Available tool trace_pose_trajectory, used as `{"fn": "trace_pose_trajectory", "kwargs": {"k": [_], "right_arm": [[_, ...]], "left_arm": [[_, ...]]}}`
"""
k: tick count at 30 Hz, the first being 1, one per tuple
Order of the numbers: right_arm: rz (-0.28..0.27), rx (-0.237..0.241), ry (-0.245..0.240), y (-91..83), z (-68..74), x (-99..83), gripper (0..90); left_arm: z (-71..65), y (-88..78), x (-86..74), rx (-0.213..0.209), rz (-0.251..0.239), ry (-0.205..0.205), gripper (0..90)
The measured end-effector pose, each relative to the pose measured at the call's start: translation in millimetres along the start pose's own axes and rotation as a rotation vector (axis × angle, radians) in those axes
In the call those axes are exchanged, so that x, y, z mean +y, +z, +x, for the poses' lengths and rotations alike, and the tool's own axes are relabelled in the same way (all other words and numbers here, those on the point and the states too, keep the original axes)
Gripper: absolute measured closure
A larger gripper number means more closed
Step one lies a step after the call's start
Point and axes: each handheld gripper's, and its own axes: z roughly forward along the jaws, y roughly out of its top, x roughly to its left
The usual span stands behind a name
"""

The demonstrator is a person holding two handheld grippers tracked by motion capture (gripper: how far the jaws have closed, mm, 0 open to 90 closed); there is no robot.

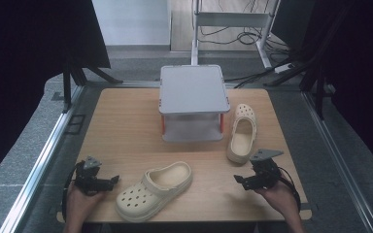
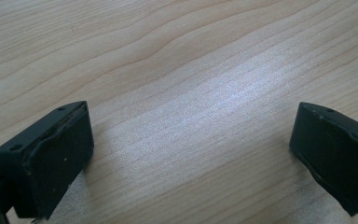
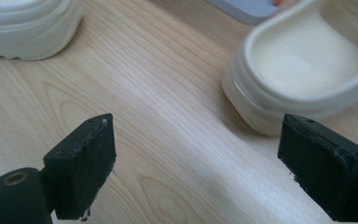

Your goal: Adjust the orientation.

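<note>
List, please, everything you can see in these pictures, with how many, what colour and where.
clogs: 2, cream; near clog at the front middle of the table, toe toward the front left; far clog at the right, beside the rack, toe pointing away
rack: 1, grey with orange posts; at the back middle of the table
table: 1, light wood; under everything
frame: 1, white metal; on the floor behind the table
cables: several, dark; on the floor by the frame
left tongs: 1, black; front left corner, open, nothing between the jaws
right tongs: 1, black; front right, open, nothing between the jaws, near the far clog's heel
hands: 2; left hand and right hand at the bottom edge
</note>
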Motion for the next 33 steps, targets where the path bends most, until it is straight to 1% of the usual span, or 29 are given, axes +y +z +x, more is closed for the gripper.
{"fn": "trace_pose_trajectory", "kwargs": {"k": [3,4,5,6,7,10,13,15,16,17,18,19,22,23,26,27,28,30,31,33], "right_arm": [[0.015,0.019,-0.038,3.9,4.2,11.7,12.4],[0.015,0.019,-0.038,3.9,4.2,11.7,12.4],[0.023,0.038,-0.069,6.9,7.3,20.9,13.1],[0.023,0.038,-0.069,6.9,7.3,20.9,13.1],[0.037,0.064,-0.109,10.5,11.6,31.2,13.1],[0.060,0.101,-0.162,15.9,19.2,48.1,13.0],[0.083,0.127,-0.213,20.7,27.6,65.8,13.4],[0.093,0.144,-0.242,24.5,32.8,77.3,13.6],[0.093,0.144,-0.242,24.5,32.8,77.3,13.6],[0.101,0.169,-0.270,29.4,37.9,88.1,14.1],[0.101,0.169,-0.270,29.4,37.9,88.1,14.1],[0.111,0.191,-0.304,35.0,43.5,98.7,16.0],[0.133,0.224,-0.365,44.6,53.0,114.4,21.5],[0.133,0.224,-0.365,44.6,53.0,114.4,21.5],[0.165,0.265,-0.443,58.3,67.3,132.1,26.4],[0.169,0.268,-0.452,60.2,69.9,134.4,27.9],[0.173,0.285,-0.482,65.8,75.5,140.6,29.9],[0.183,0.312,-0.507,74.9,85.1,150.0,31.7],[0.186,0.336,-0.520,79.6,89.7,154.3,34.5],[0.195,0.372,-0.545,89.6,99.3,162.5,36.3]], "left_arm": [[0.0,0.0,0.0,0.000,0.000,0.000,0.0],[0.0,0.0,0.0,0.000,0.000,0.000,0.0],[0.0,0.0,0.0,0.000,0.000,0.000,0.0],[0.0,0.0,0.0,0.000,0.000,0.000,0.0],[0.0,0.0,0.0,0.001,0.000,0.000,0.0],[0.1,-0.1,0.0,0.000,0.001,0.001,0.0],[0.1,-0.1,0.0,0.000,0.001,0.001,0.0],[0.1,-0.1,0.0,0.000,0.001,0.001,0.0],[0.1,-0.1,0.0,0.000,0.001,0.001,0.0],[0.0,0.0,0.0,-0.001,0.000,-0.001,0.0],[0.0,0.0,0.0,-0.001,0.000,-0.001,0.0],[0.1,0.0,0.0,0.000,0.000,-0.001,0.0],[0.0,0.1,0.0,0.000,-0.002,-0.001,0.0],[0.0,0.1,0.0,0.000,-0.002,-0.001,0.0],[0.1,0.1,0.0,0.000,-0.001,0.000,0.0],[0.2,0.1,0.0,0.001,-0.001,0.001,0.0],[0.3,0.1,0.0,0.000,-0.001,0.002,0.0],[0.3,0.1,0.0,0.000,-0.001,0.002,0.0],[0.3,0.1,0.0,-0.001,-0.001,0.000,0.0],[1.0,-0.4,-0.4,-0.007,0.000,0.005,0.0]]}}
